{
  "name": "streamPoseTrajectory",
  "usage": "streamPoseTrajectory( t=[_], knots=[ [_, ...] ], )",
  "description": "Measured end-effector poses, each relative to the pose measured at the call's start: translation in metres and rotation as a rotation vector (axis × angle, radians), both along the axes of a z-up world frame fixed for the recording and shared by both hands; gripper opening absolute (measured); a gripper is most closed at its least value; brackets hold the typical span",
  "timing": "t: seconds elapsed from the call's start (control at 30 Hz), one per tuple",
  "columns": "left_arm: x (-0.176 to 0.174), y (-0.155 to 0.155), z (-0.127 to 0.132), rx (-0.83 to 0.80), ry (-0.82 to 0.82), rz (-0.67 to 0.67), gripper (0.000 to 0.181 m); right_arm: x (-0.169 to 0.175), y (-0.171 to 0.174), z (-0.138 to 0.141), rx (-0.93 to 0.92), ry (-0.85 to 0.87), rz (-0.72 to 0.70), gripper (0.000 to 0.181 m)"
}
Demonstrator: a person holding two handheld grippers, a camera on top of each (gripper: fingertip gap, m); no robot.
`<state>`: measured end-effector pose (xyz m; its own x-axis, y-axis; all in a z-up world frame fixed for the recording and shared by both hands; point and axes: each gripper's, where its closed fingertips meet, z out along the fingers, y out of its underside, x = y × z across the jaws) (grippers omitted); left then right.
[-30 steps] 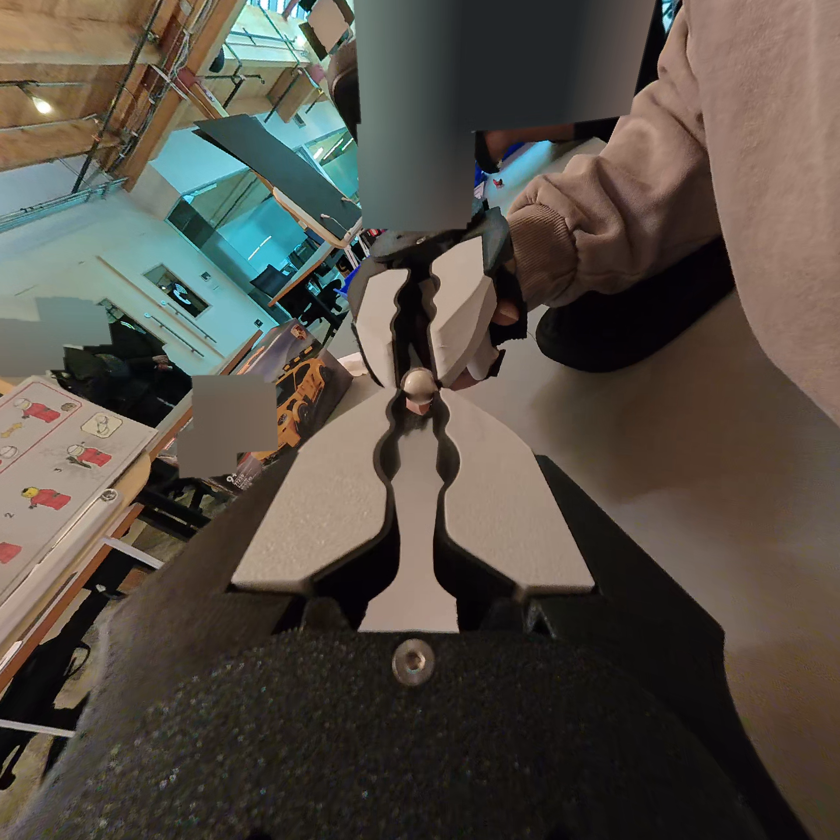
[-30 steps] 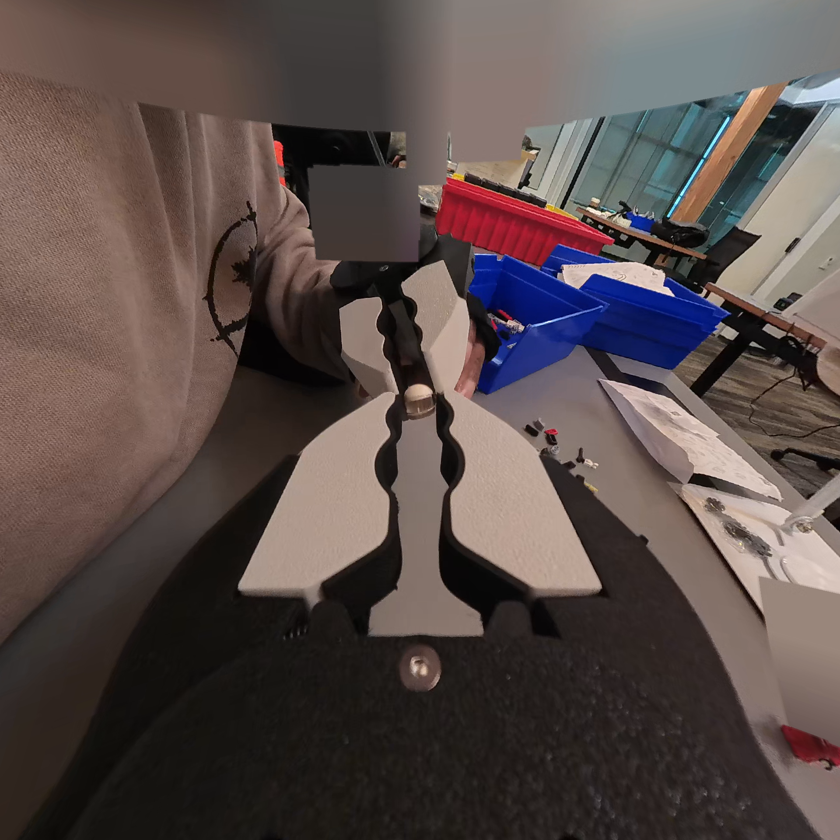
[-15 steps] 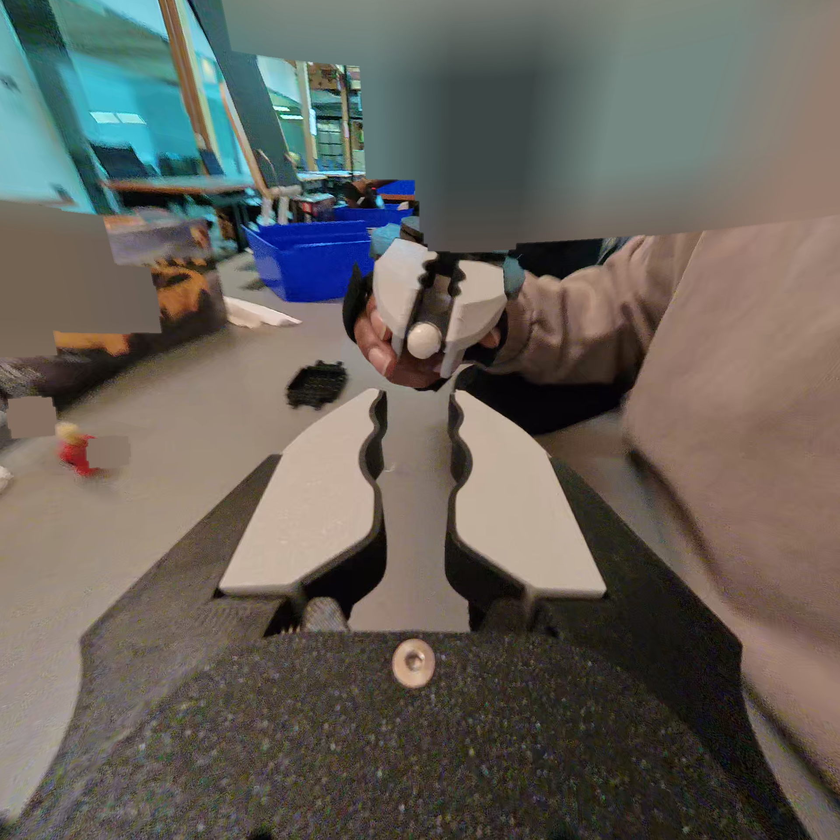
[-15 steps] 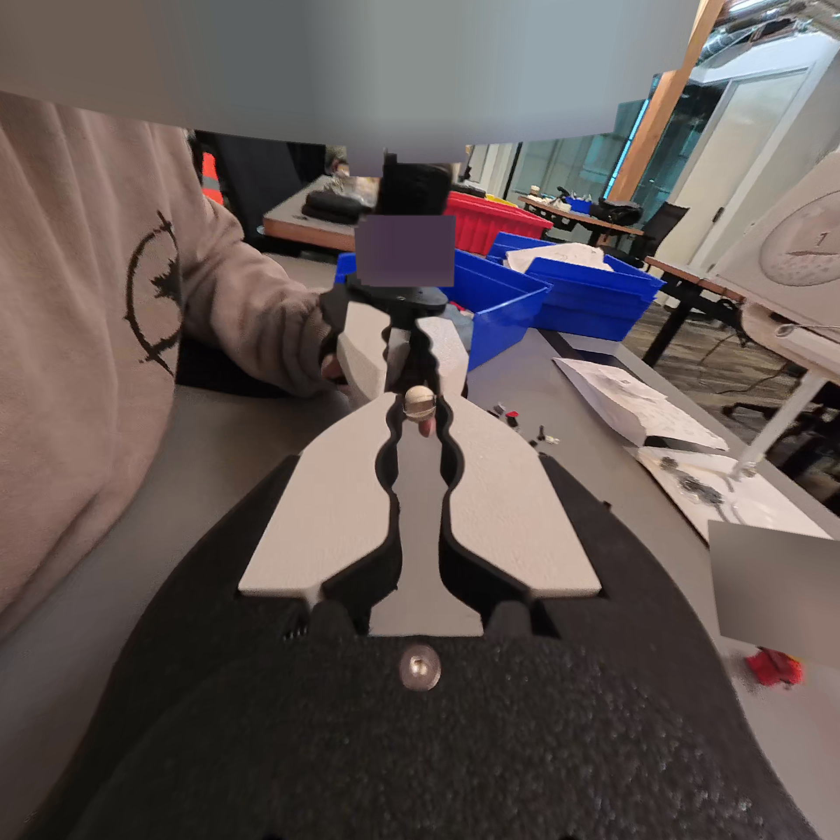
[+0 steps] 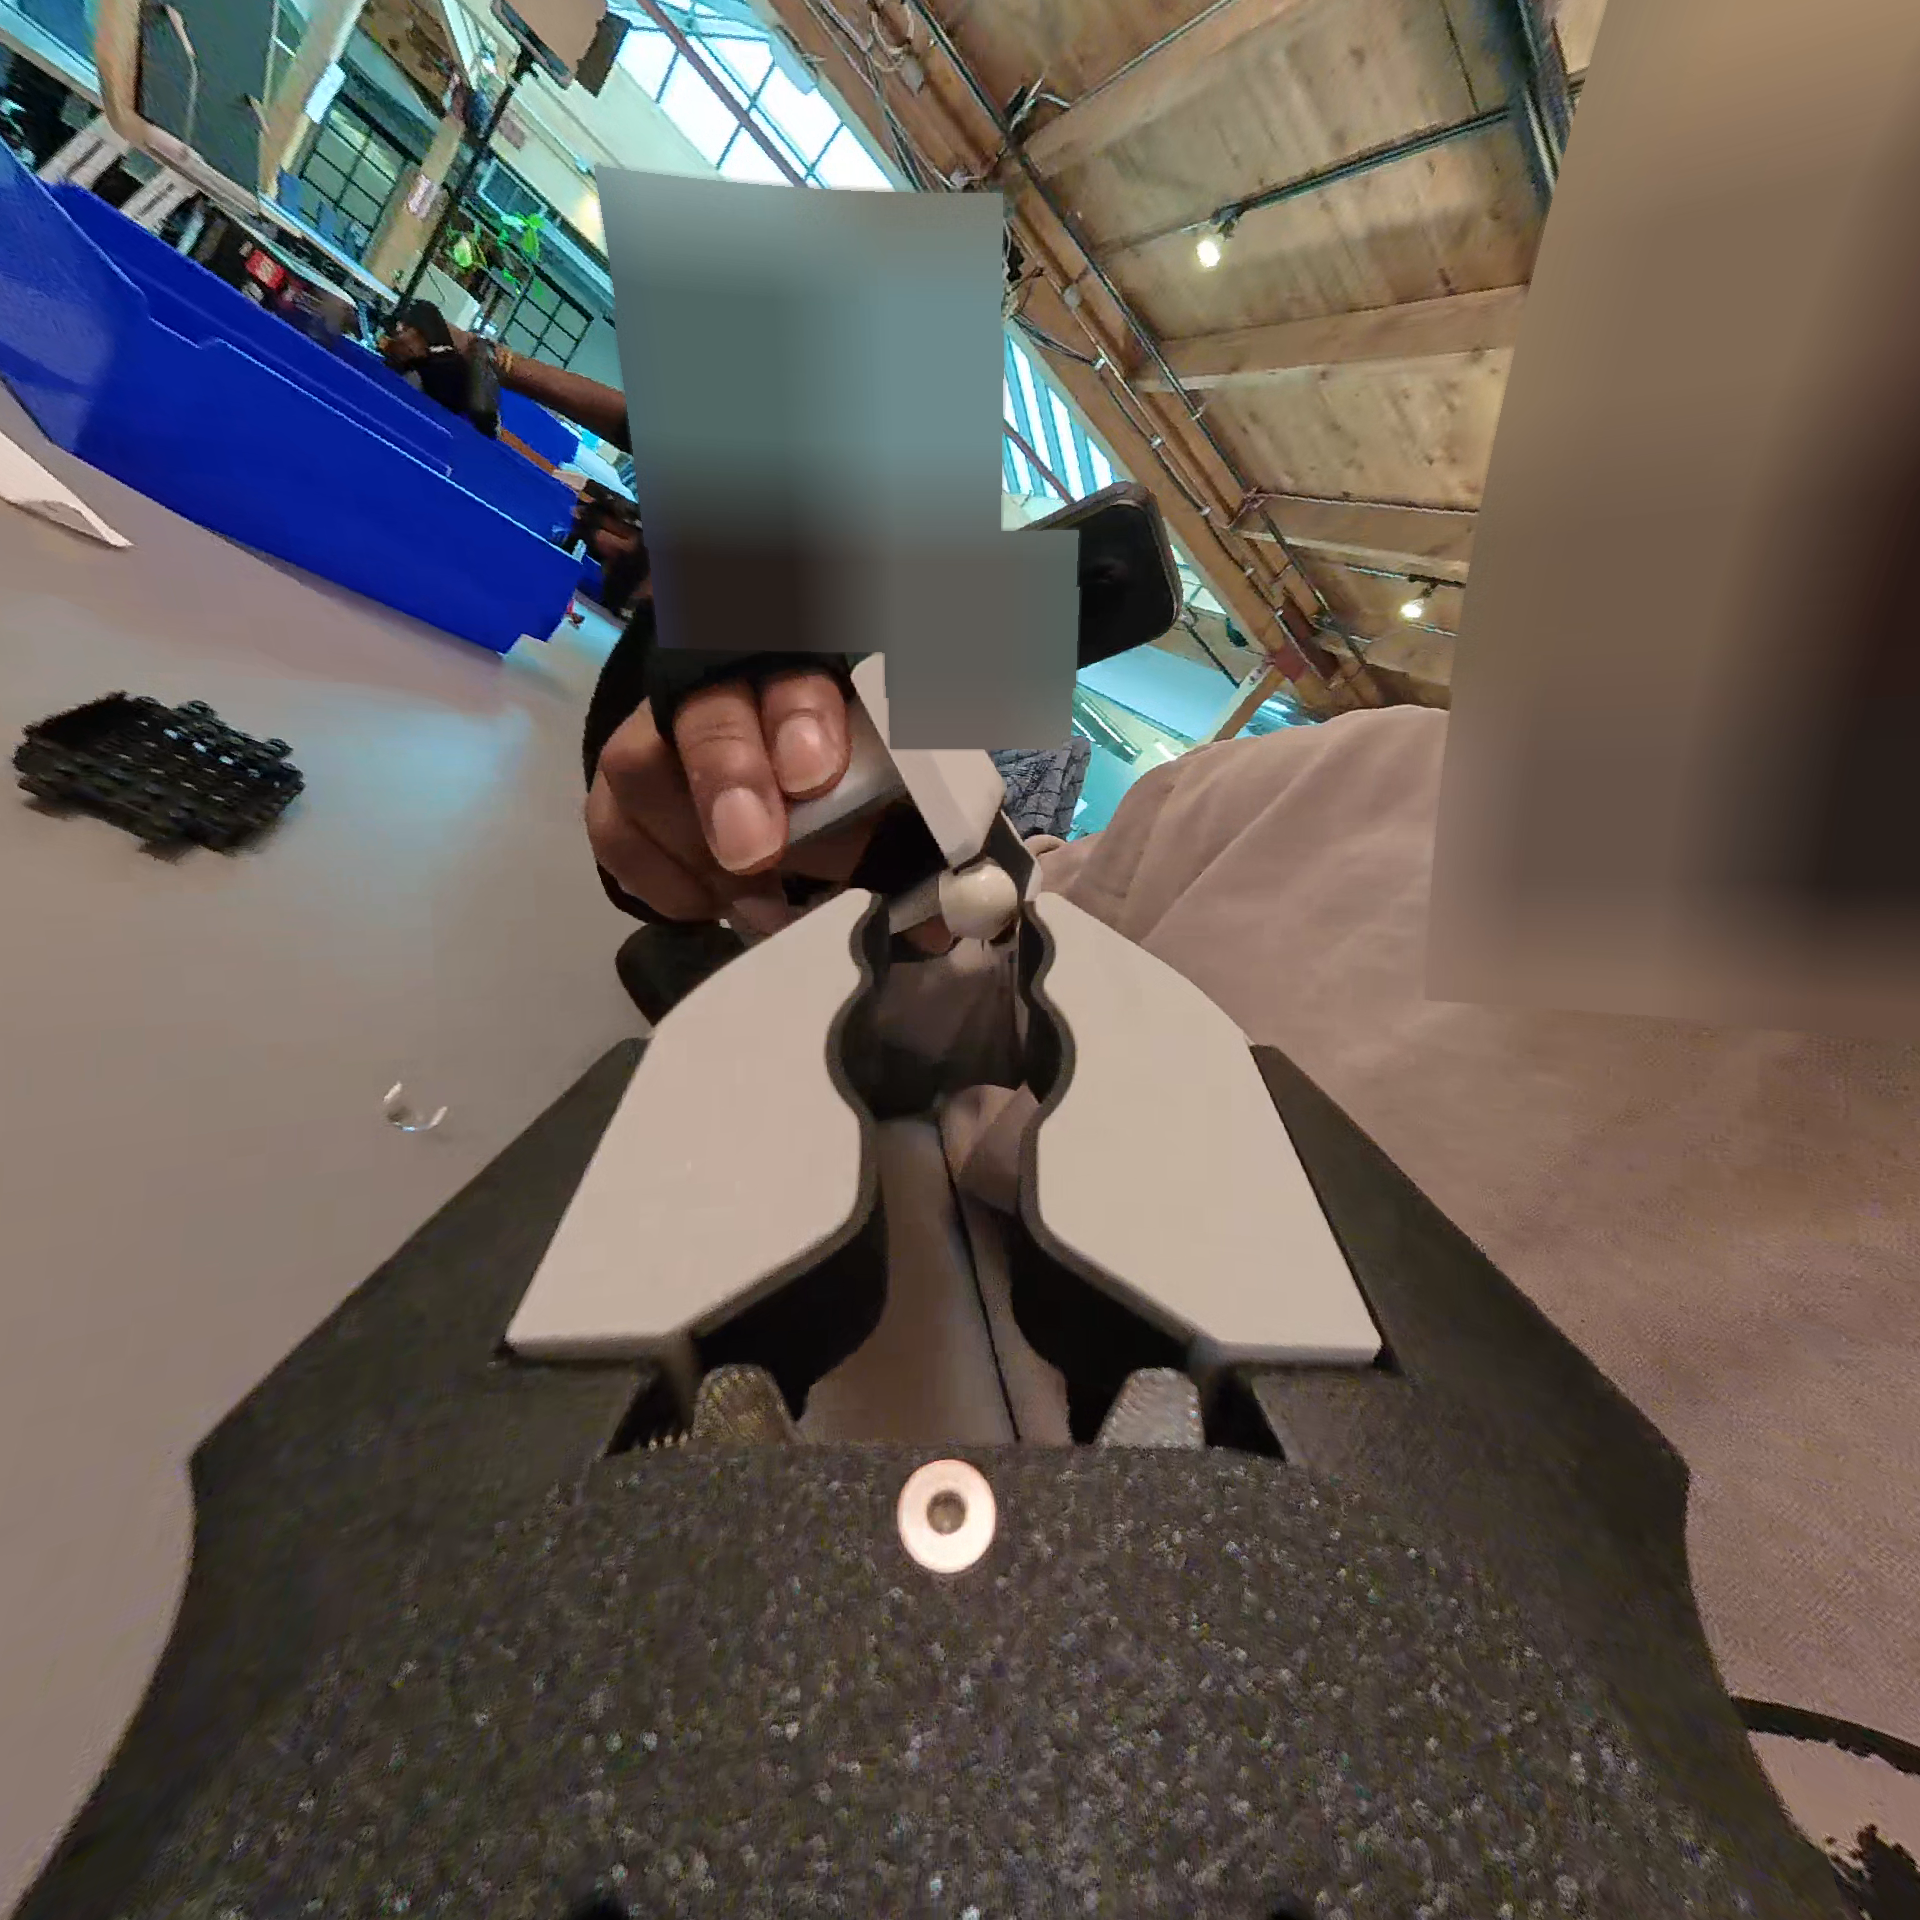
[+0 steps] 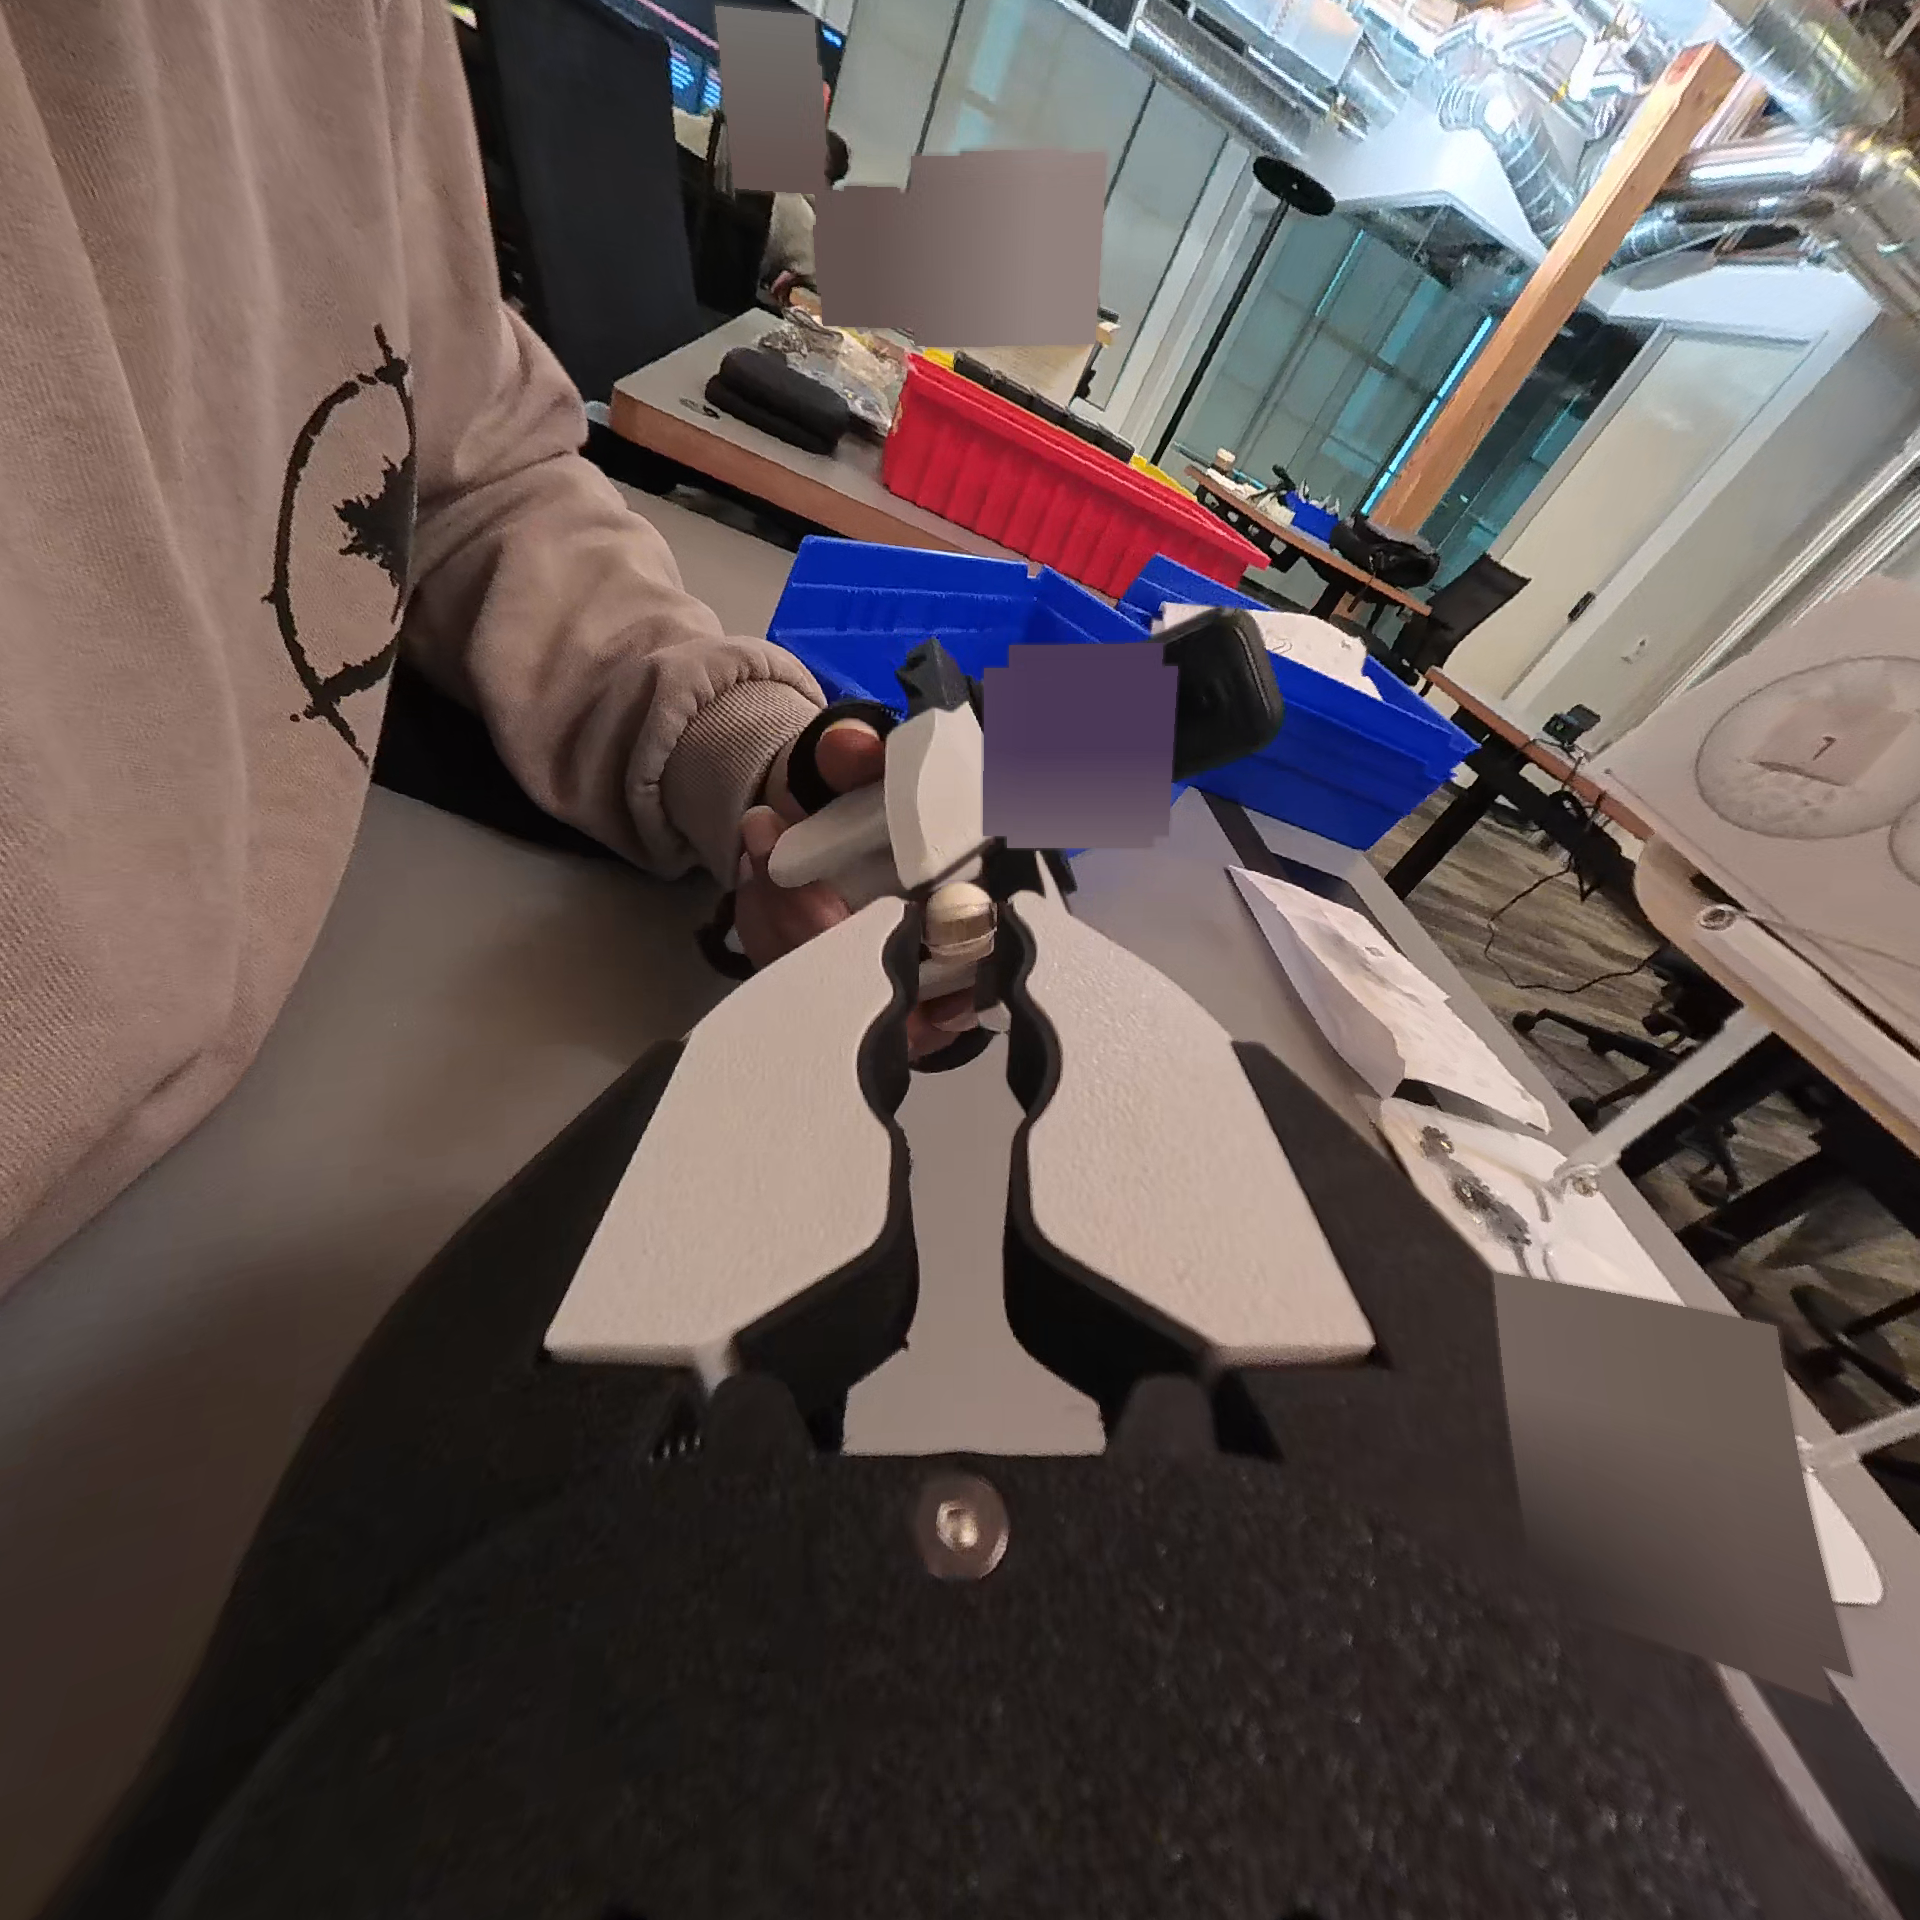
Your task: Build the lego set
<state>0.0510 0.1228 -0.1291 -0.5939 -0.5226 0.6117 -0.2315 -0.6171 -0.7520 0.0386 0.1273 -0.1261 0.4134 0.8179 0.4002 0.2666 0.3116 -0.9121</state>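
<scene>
At centre frame in the right wrist view, the right tool [image 6: 961,940] was closed on a small cream rounded lego piece [image 6: 958,923]. The left tool [image 6: 914,831] was met tip to tip just beyond; whether it gripped anything could not be told. Farther off, 2 blue bins [image 6: 1340,748] were seen on the grey surface [image 6: 468,987].

I count two grippers [image 5: 948,914] [image 6: 961,930], one small white helmet piece [image 6: 958,920], one black plate [image 5: 156,769], one red bin [image 6: 1049,488].
</scene>
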Motion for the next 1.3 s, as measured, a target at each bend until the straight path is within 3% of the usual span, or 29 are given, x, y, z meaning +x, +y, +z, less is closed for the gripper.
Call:
streamPoseTrajectory(
  t=[0.1, 0.27, 0.53, 0.7, 0.93, 1.3],
  knots=[
    [-0.001, -0.007, 0.002, 0.0, -0.01, -0.032, 0.013, -0.002, -0.002, -0.003, 0.024, -0.033, 0.005, 0.014],
    [0.0, -0.005, 0.001, 0.053, -0.01, 0.002, 0.013, -0.001, -0.001, -0.004, 0.05, -0.069, -0.015, 0.014],
    [0.005, 0.004, -0.002, 0.478, -0.066, 0.269, 0.012, 0.012, 0.003, -0.002, 0.028, -0.06, -0.047, 0.016],
    [0.006, 0.006, -0.001, 0.65, -0.099, 0.365, 0.013, 0.01, 0.003, -0.006, 0.022, -0.066, -0.049, 0.011],
    [0.006, 0.007, -0.002, 0.72, -0.111, 0.402, 0.013, 0.01, 0.003, -0.007, 0.018, -0.064, -0.043, 0.008],
    [0.007, 0.006, -0.006, 0.681, -0.1, 0.377, 0.013, 0.011, 0.001, -0.01, 0.039, -0.105, -0.044, 0.008]
  ],
)
